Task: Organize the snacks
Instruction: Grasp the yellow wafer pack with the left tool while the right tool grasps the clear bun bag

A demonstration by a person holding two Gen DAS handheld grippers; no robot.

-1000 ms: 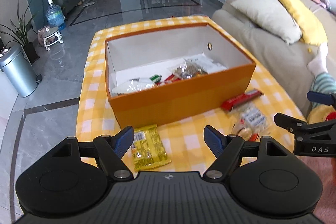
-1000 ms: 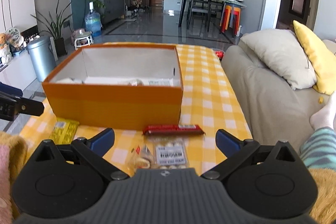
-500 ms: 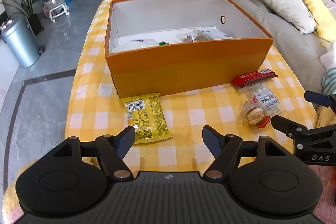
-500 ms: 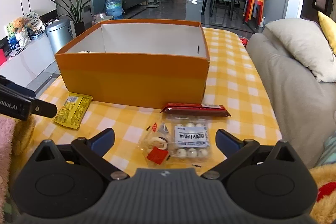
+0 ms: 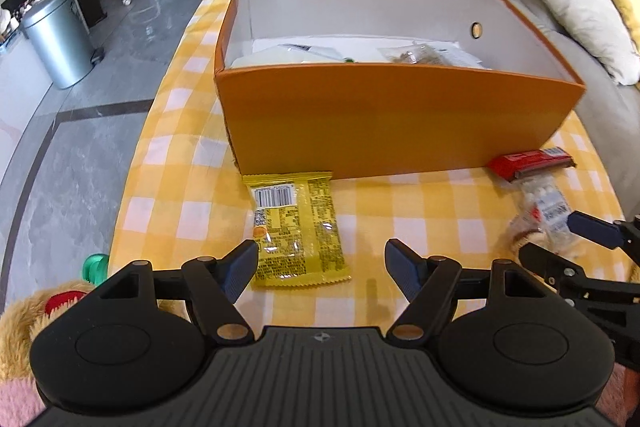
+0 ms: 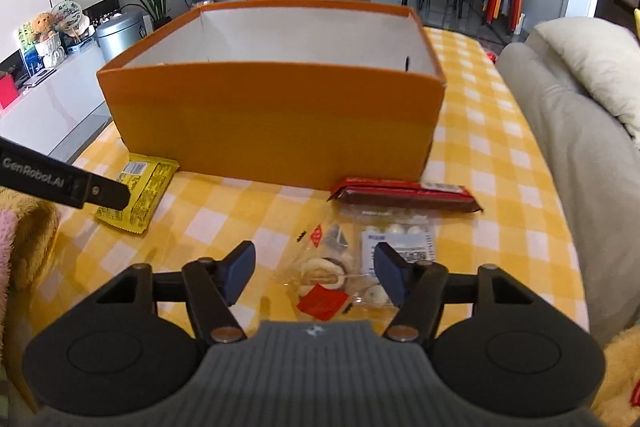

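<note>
Yellow-and-white checked cloth [image 5: 420,203] covered the table in the left wrist view. The left gripper [image 5: 322,267] had its jaws spread wide, holding nothing. The yellow snack packet [image 5: 298,227] lay flat just ahead of it, barcode end away from the gripper, its near left corner beside the left fingertip [image 5: 240,269]; contact could not be judged. Beyond the packet stood the orange box [image 5: 384,115], far edge of the packet close against its front wall. Inside the box lay pale wrapped snacks [image 5: 416,55], only partly visible. Off to the right lay the red bar [image 5: 530,163] and the clear bag of sweets [image 5: 540,215], the right gripper's fingers reaching over the bag.

Right wrist view: the right gripper [image 6: 316,273] was also spread open and empty, its fingertips on either side of the clear bag [image 6: 360,267], blue pads [image 6: 386,271] not visibly pressing it. The red bar [image 6: 404,193] lay just beyond the bag, near the box [image 6: 272,131] front wall. The yellow packet [image 6: 138,191] lay far left, partly behind the left gripper's finger [image 6: 64,183].
</note>
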